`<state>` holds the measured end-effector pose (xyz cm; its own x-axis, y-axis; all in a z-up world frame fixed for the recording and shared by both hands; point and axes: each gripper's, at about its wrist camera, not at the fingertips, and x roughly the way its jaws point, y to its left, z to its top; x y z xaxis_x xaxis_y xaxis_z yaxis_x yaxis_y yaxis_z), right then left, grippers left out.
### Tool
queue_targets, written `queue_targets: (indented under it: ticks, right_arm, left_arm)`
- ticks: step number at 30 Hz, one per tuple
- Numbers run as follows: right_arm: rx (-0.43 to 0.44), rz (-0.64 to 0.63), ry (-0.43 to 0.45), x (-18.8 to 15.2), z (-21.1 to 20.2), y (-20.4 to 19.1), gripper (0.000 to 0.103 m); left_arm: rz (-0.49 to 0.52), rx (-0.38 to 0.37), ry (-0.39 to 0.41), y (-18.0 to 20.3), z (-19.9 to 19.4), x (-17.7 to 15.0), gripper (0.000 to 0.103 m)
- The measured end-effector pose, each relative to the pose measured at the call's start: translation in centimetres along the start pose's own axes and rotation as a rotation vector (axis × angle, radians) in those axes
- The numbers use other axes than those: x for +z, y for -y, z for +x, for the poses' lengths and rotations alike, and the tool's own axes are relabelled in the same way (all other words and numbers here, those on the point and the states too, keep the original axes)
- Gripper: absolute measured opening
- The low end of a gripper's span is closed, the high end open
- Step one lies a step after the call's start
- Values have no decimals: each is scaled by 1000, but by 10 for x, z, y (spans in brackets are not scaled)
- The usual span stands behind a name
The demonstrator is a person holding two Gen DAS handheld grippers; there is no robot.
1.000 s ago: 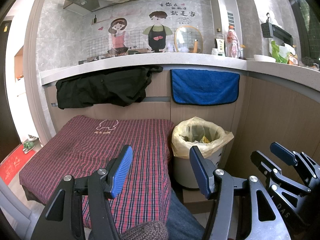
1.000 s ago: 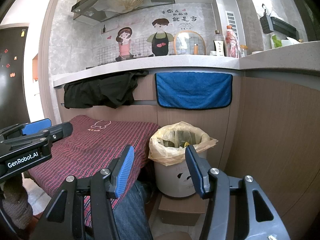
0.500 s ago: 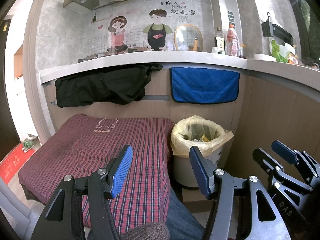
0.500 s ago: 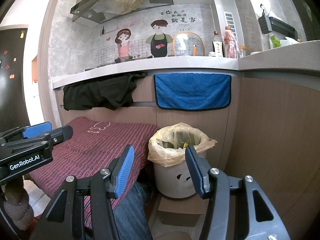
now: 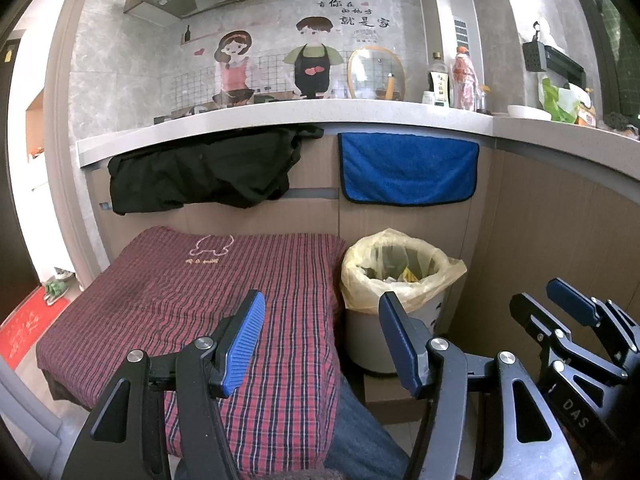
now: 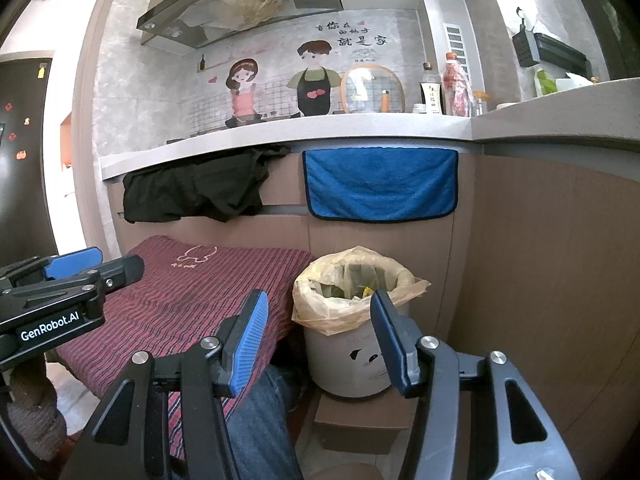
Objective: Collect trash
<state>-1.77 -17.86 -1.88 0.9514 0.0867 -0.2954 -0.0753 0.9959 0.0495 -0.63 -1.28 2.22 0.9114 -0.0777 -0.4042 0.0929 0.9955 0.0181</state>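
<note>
A white trash bin (image 5: 394, 332) lined with a yellowish plastic bag stands on a low box against the wooden cabinet; it holds some trash. It also shows in the right wrist view (image 6: 348, 360), with a panda face on it. My left gripper (image 5: 322, 312) is open and empty, held above the table's right edge, short of the bin. My right gripper (image 6: 316, 312) is open and empty, just in front of the bin. Each gripper shows in the other's view, the right one (image 5: 576, 312) at right, the left one (image 6: 76, 264) at left.
A table with a red plaid cloth (image 5: 192, 288) stands left of the bin. A black garment (image 5: 200, 176) and a blue towel (image 5: 408, 172) hang from the counter (image 5: 280, 116). Bottles (image 5: 452, 80) stand on the counter. A wooden cabinet wall (image 5: 560, 232) is at right.
Both views have tilted slightly, so the bin and counter sit a little lower or shifted; both grippers stay open and empty.
</note>
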Motion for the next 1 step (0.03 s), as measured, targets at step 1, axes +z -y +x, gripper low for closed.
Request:
queue_targets:
  ticks: [1]
  right_arm:
    - [2, 0, -1, 0, 1, 1, 51]
  left_arm:
    - [-2, 1, -1, 1, 1, 0, 60]
